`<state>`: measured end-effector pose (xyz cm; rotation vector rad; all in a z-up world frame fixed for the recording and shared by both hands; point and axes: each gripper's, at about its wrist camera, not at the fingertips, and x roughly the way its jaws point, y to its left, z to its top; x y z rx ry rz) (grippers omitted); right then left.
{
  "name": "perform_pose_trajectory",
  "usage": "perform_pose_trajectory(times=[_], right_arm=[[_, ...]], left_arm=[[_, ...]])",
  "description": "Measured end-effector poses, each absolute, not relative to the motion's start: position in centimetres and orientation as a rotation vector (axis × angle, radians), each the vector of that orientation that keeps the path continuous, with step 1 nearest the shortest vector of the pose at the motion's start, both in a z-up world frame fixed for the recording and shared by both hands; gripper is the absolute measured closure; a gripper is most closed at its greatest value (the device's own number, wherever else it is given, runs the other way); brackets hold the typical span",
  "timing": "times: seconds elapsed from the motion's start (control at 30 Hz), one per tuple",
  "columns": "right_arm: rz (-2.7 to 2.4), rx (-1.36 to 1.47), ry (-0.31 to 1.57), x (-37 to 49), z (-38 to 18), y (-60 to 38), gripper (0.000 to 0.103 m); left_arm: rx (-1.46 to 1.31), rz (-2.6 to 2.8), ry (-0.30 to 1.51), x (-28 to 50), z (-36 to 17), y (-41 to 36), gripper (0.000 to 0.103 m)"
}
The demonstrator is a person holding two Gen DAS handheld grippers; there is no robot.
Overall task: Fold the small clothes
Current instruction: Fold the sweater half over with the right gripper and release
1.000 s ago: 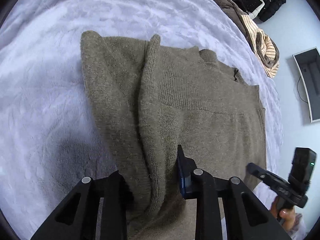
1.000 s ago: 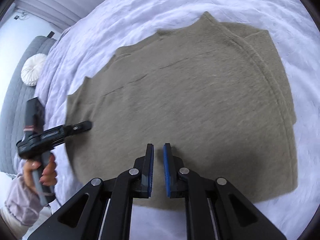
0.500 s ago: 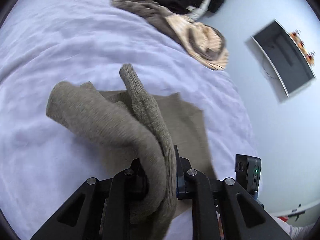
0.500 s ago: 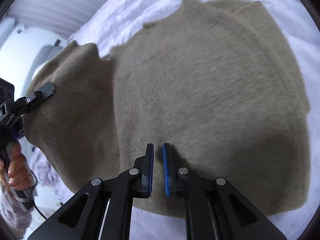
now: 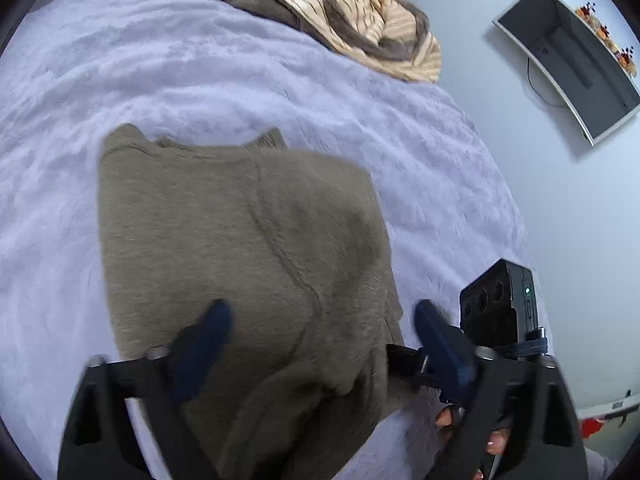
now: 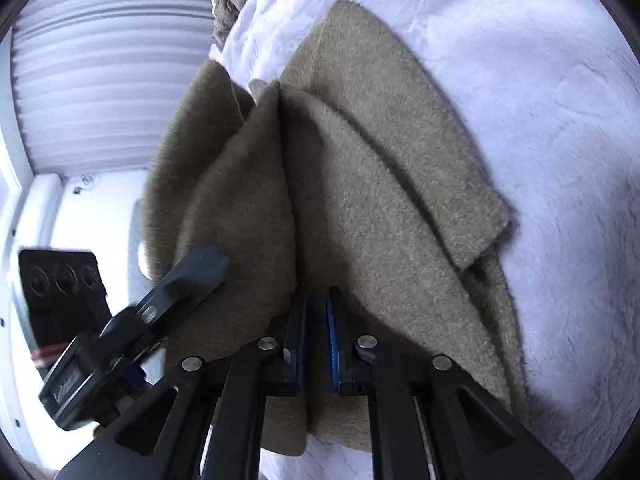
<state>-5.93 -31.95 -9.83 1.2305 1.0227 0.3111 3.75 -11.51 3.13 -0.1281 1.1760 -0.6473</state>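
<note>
Lavender plush bedding (image 5: 208,80) fills most of both views, with a pale wall behind it and a wall-mounted screen (image 5: 568,60) off to the right. On the bedding lies the olive knitted sweater (image 5: 240,240), folded over itself into a rough rectangle, its near part bunched and lifted toward the cameras. At the far edge of the bed sits a heap of other clothes (image 5: 360,32), brown and cream-striped. Over the sweater's near end the left gripper (image 5: 320,320) has just been opening; its jaws now stand wide apart, cloth beneath them but nothing pinched. The right gripper (image 6: 316,320) is clenched on a raised fold of the sweater, which hangs between its blue pads (image 6: 331,332).
</note>
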Motion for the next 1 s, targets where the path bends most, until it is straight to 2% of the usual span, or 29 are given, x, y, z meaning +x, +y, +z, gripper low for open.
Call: perform_pose_trajectory(times=[0.07,0.2,0.3,0.4,0.43,0.67,0.77,0.8,0.83,1.0], right_arm=[[0.304,1.310,0.987,-6.5,-10.3,-32.5,0.085],[0.312,1.500,0.892,-8.1,-11.6,-33.7,0.067],[0.310,1.617,0.814,-9.0,-12.3,-34.3,0.062],[0.342,1.740,0.704,-9.8,-13.0,-34.2,0.045],[0.349,1.751,0.695,-9.7,-13.1,-34.2,0.042],[0.377,1.282,1.017,-5.5,-9.0,-32.8,0.042],[0.395,1.071,1.096,-3.7,-7.2,-30.9,0.042],[0.385,0.997,1.126,-2.8,-6.6,-30.5,0.054],[0.362,0.897,1.153,-2.1,-6.0,-29.9,0.090],[0.414,0.632,0.965,-3.0,0.0,-30.0,0.088]], left_arm=[[-0.148,-0.648,1.130,3.6,4.4,-9.8,0.004],[-0.154,-0.530,1.090,4.0,4.9,-6.6,0.004],[-0.182,-0.416,1.105,4.7,3.5,-3.8,0.004],[-0.243,-0.338,1.153,5.0,1.3,-1.3,0.004],[-0.268,-0.339,1.160,4.8,0.8,-0.4,0.004],[-0.240,-0.332,1.214,4.6,-1.5,-0.1,0.004],[-0.185,-0.328,1.207,4.6,-1.8,-0.5,0.004],[-0.179,-0.328,1.209,4.6,-1.9,-0.5,0.004],[-0.179,-0.330,1.209,4.7,-1.8,-0.5,0.004],[-0.139,-0.379,1.138,4.4,0.2,-1.6,0.004]])
